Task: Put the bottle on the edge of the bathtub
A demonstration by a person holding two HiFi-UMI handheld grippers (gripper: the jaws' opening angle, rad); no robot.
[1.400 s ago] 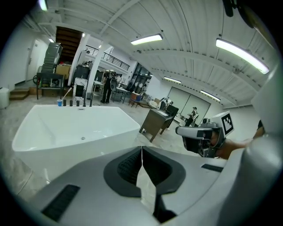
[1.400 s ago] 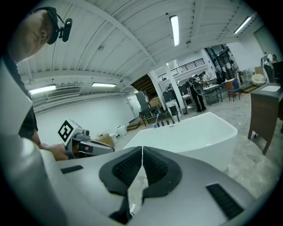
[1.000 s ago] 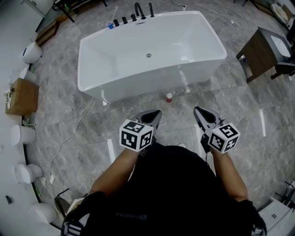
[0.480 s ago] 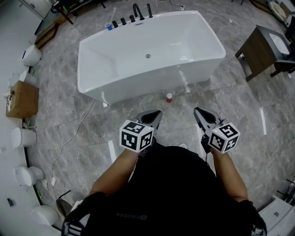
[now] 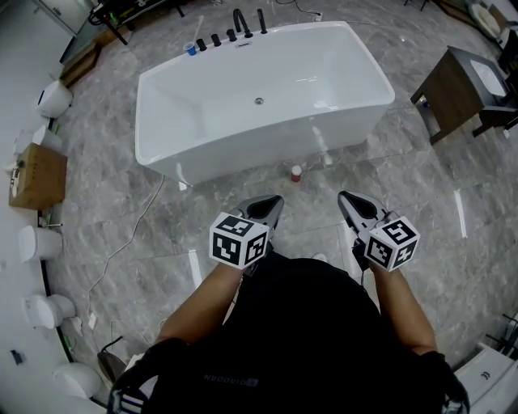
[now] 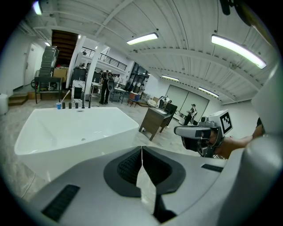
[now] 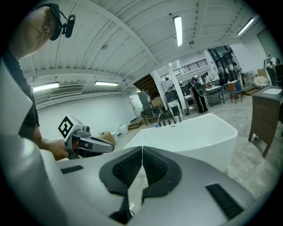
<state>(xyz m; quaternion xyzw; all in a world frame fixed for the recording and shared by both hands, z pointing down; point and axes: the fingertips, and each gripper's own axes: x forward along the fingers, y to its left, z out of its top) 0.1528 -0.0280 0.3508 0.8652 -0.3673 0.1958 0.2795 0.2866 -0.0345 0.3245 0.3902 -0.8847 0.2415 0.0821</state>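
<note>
Marble floor (image 5: 388,190) open around bottle (image 5: 296,173), just beside bathtub (image 5: 243,155) edge

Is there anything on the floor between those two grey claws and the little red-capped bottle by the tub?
Nothing: the head view shows only bare grey marble floor between the small red-capped bottle, the left gripper and the right gripper.

Big white rectangular bathtub (image 5: 267,149) is smooth and super glossy, acrylic-looking. Grey veined stone floor tiles (image 5: 421,186) are polished, kinda reflective. Dark brown boxy cabinet (image 5: 445,101) looks like matt wood. Black tub taps (image 5: 241,19) look like matt metal.
</note>
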